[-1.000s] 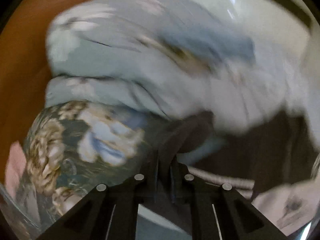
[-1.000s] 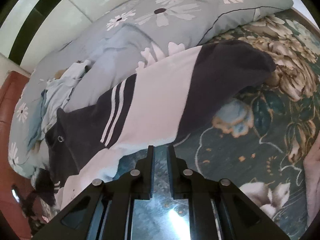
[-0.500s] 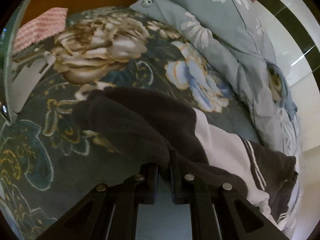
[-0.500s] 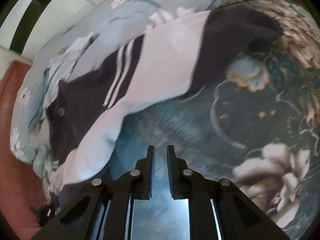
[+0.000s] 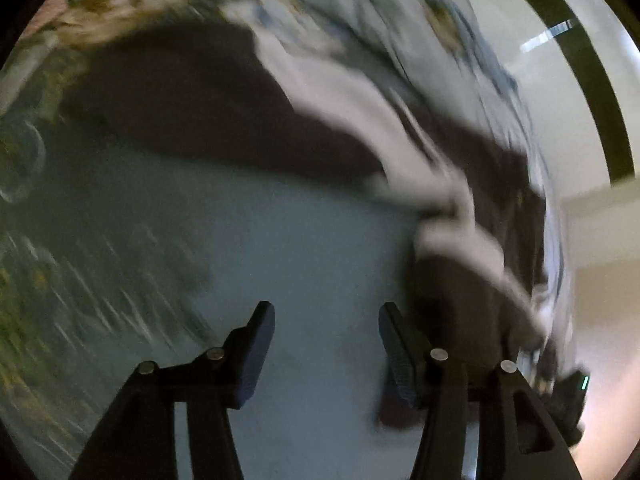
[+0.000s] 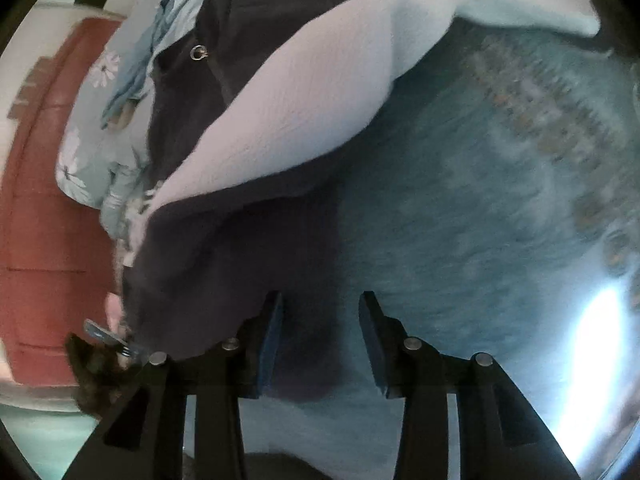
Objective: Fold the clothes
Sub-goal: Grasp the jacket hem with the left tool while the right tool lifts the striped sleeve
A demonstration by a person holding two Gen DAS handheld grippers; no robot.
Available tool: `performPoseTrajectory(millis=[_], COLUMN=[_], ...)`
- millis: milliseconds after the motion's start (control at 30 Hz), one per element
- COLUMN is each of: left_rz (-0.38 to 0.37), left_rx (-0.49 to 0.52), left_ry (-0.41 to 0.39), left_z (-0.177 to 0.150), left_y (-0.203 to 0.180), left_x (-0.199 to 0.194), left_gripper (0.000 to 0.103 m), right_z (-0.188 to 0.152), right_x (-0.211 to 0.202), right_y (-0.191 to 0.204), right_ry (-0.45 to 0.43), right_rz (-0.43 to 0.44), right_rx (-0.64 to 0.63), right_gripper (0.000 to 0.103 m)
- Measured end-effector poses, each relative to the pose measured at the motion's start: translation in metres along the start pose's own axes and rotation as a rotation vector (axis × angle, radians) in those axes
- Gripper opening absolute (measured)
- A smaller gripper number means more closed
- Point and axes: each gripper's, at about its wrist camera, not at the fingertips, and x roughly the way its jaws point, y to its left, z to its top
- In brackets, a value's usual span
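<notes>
Showing 2 parted, empty tools above the teal bedspread (image 6: 460, 208): left gripper (image 5: 326, 330) and right gripper (image 6: 320, 320). The black-and-white garment (image 6: 288, 120) sprawls unfolded on the bedspread; a good fold would likely pinch matching hem corners.

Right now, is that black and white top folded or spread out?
Spread out: the top lies long across the bed, unfolded.

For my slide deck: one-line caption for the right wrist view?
Open right gripper hovers above the dark hem of a black-and-white striped garment on a teal floral bedspread.
</notes>
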Motion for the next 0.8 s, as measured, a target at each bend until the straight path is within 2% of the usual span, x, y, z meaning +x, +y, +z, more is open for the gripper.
performPoseTrajectory(millis=[67,100,133,167,333,400,500,600,667,733,800], left_rz=[-0.014,-0.019,-0.020,-0.023,-0.042,-0.055,-0.135,-0.134,-0.149,-0.138,-0.126], left_rx=[0.015,0.020,0.031,0.041,0.079,0.078,0.042,0.051,0.038,0.033,0.034], left_ry=[0.059,0.071,0.076,0.083,0.126,0.124,0.145,0.143,0.148,0.149,0.130], left_z=[-0.016,-0.020,-0.022,-0.025,-0.028,-0.029,-0.030,-0.035,-0.036,-0.035,-0.034], left_y=[-0.011,-0.016,-0.021,-0.027,-0.043,-0.047,-0.051,-0.059,-0.062,-0.063,-0.065], left_x=[0.015,0.019,0.022,0.024,0.037,0.039,0.044,0.051,0.053,0.055,0.051], left_gripper=[0.058,0.058,0.059,0.059,0.061,0.061,0.060,0.059,0.043,0.010,0.008], right_z=[-0.003,-0.003,-0.003,-0.003,0.007,0.010,0.012,0.009,0.005,0.001,-0.002], right_x=[0.010,0.011,0.009,0.007,-0.016,-0.019,-0.018,-0.020,-0.025,-0.031,-0.036], right_y=[0.001,0.002,0.005,0.008,0.033,0.038,0.041,0.039,0.034,0.031,0.033], right_ry=[0.016,0.016,0.011,0.006,-0.047,-0.045,-0.033,-0.036,-0.037,-0.041,-0.047], right_rz=[0.030,0.044,0.055,0.065,0.142,0.148,0.141,0.138,0.142,0.140,0.138], right_rx=[0.018,0.028,0.031,0.028,-0.011,-0.009,-0.001,0.012,0.023,0.036,0.047], right_gripper=[0.039,0.031,0.018,0.016,0.014,0.014,0.014,0.014,0.014,0.014,0.014])
